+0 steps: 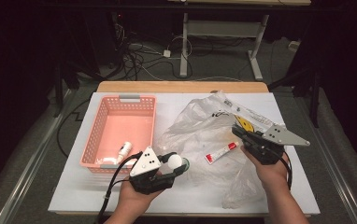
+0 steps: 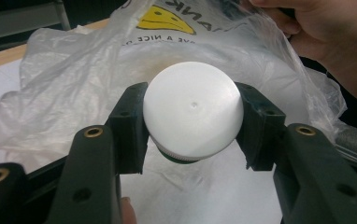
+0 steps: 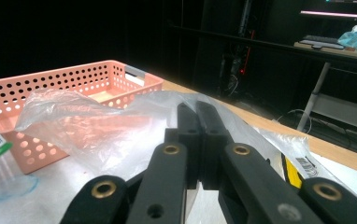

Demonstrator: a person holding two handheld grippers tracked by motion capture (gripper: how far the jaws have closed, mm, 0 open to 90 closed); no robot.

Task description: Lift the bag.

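Held a white-capped jar (image 2: 193, 116) clamped cap-forward in the left gripper (image 1: 171, 164) just right of the pink basket (image 1: 103, 112), nearer than the right gripper (image 1: 242, 134), pinched shut on the plastic bag (image 1: 200, 126)

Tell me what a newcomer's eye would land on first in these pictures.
First the pink basket at the table's left, with a small white bottle lying in it. Next the crumpled clear plastic bag spread over the middle, its edge pinched by the right gripper, with a red and white tube inside. Last, the white-capped jar clamped in the left gripper, near the basket.
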